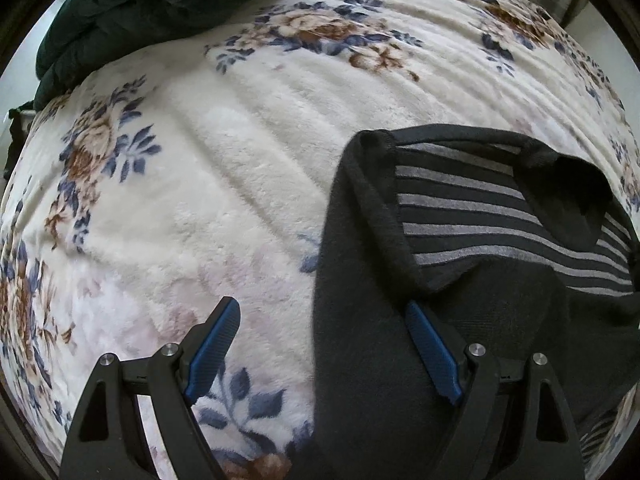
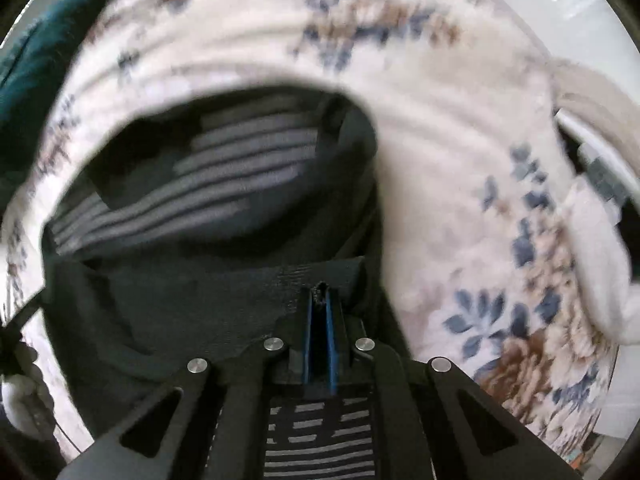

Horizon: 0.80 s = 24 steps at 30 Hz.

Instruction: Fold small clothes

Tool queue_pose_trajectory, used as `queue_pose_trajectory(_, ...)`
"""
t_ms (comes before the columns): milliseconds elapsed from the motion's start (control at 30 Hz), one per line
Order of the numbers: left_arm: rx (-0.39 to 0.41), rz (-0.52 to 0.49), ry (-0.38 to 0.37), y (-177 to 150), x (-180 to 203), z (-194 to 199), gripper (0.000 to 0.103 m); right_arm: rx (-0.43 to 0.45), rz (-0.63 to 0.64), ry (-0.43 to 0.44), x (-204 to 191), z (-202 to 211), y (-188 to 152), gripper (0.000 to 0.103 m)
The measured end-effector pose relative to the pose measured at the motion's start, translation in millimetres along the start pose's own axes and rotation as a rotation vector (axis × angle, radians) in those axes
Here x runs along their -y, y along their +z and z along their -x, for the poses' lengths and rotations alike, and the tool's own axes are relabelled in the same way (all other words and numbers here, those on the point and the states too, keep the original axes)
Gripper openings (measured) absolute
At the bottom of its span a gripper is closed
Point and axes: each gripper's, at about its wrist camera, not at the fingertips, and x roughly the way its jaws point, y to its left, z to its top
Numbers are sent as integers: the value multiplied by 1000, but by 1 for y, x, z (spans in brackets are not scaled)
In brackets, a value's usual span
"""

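A small black garment with grey stripes (image 1: 460, 216) lies on a white floral blanket (image 1: 240, 184). In the left wrist view it fills the right side, partly folded, with a plain black flap over the striped part. My left gripper (image 1: 324, 312) is open just above the blanket; its left finger is over the blanket and its right finger (image 1: 434, 354) over the black cloth at the garment's left edge. In the blurred right wrist view, my right gripper (image 2: 320, 292) is shut on a fold of the black garment (image 2: 200, 184) and holds it up.
A dark green quilt (image 1: 132, 4) lies at the far left of the bed, also seen in the right wrist view (image 2: 36, 60). The blanket's edge and a pale floor (image 2: 592, 32) show at the right. Open blanket lies left of the garment.
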Motion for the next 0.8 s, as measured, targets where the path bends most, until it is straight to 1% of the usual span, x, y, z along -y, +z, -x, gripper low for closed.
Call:
queue_pose_trajectory(100, 7, 50, -6, -1, -14, 4, 84, 108, 20, 11, 5, 41, 7, 6)
queue_pose_trajectory(167, 7, 80, -11, -5, -20, 6, 84, 176, 22, 21, 1, 67, 18, 6)
queue_pose_trajectory(233, 7, 92, 5, -8, -24, 6, 84, 204, 38, 15, 0, 80, 27, 6)
queue_pose_trajectory(267, 3, 97, 8, -10, -26, 5, 84, 204, 47, 0, 0, 78, 27, 6)
queue_pose_trajectory(300, -7, 109, 6, -13, -27, 4, 84, 165, 68, -12, 1, 66, 27, 6)
queue_pose_trajectory(367, -13, 123, -5, -15, -30, 4, 84, 4, 96, -31, 3, 21, 26, 7)
queue_pose_trajectory(400, -12, 123, -7, -16, -30, 5, 84, -67, 90, -30, 7, 2, 23, 11)
queue_pose_trajectory(433, -9, 116, -8, -16, -30, 8, 84, -130, 78, -27, 12, -15, 20, 18)
queue_pose_trajectory(467, -6, 113, -13, -16, -31, 9, 84, -178, 42, -18, 20, -28, 17, 21)
queue_pose_trajectory(533, 10, 103, -36, -15, -31, 15, 84, -152, -27, 33, 30, -24, 16, 36)
queue_pose_trajectory(600, 14, 80, -60, -14, -28, 17, 84, -94, -74, 80, 36, -13, 22, 42)
queue_pose_trajectory(633, 9, 62, -77, -12, -24, 14, 84, -77, -74, 90, 35, -11, 27, 45)
queue_pose_trajectory(667, 5, 46, -94, -10, -20, 12, 84, -79, -62, 84, 33, -14, 32, 46)
queue_pose_trajectory(700, -3, 30, -116, -7, -16, 7, 79, -83, -49, 73, 31, -18, 36, 46)
queue_pose_trajectory(733, -20, 17, -140, -4, -12, 0, 70, -101, -30, 53, 28, -28, 43, 46)
queue_pose_trajectory(767, -43, 6, -156, -1, -8, -7, 42, -126, -19, 24, 28, -41, 45, 46)
queue_pose_trajectory(800, -73, -2, -186, 1, -5, -14, 17, -148, -15, 9, 27, -50, 48, 46)
